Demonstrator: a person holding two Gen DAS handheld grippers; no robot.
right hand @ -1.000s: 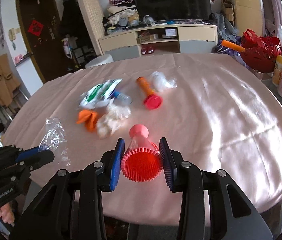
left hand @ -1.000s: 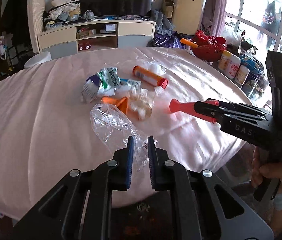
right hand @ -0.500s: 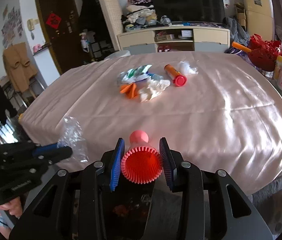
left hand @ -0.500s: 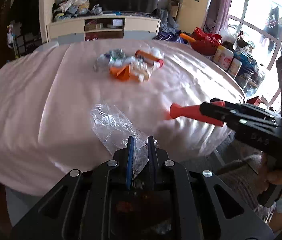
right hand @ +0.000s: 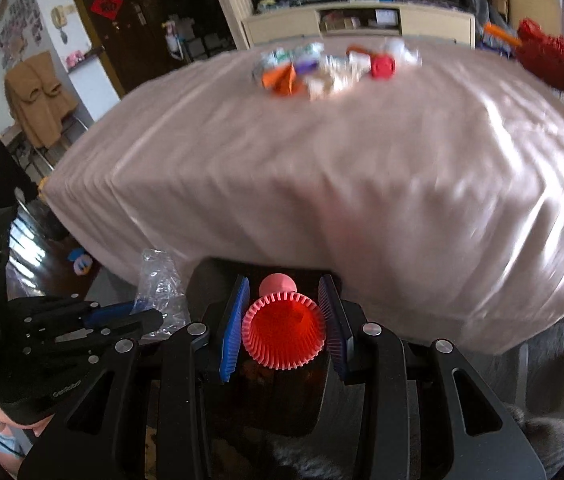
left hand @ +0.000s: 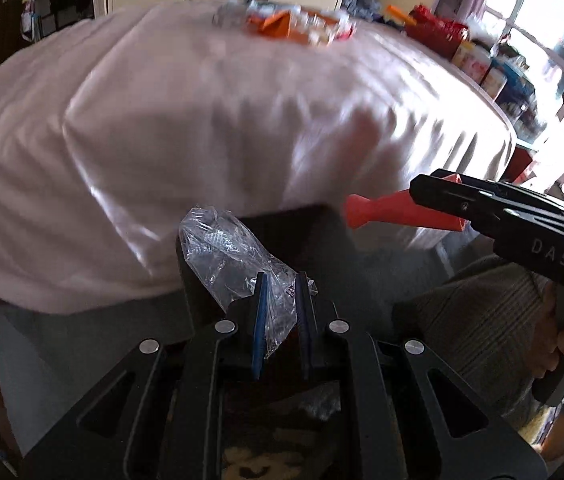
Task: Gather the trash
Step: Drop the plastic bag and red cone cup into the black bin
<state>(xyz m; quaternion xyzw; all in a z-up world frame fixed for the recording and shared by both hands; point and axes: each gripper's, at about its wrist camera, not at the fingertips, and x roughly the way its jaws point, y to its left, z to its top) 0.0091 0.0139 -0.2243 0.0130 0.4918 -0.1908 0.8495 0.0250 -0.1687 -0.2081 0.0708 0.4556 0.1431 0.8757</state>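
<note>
Clear plastic bag (left hand: 238,260) is pinched in the near-closed jaws of the left gripper (left hand: 280,316). Right gripper (right hand: 284,320) clamps a red ribbed cone (right hand: 284,334). Both hang off the table (right hand: 322,184) edge over a dark bin (right hand: 266,392), apparently for dropping; more litter (right hand: 322,68) remains on the far side.

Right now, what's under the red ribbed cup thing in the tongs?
Below the red ribbed cup, gripped by the right tongs, sits a dark bin at the edge of the pink-clothed table. The cup and the tongs hide what's inside the bin.
</note>
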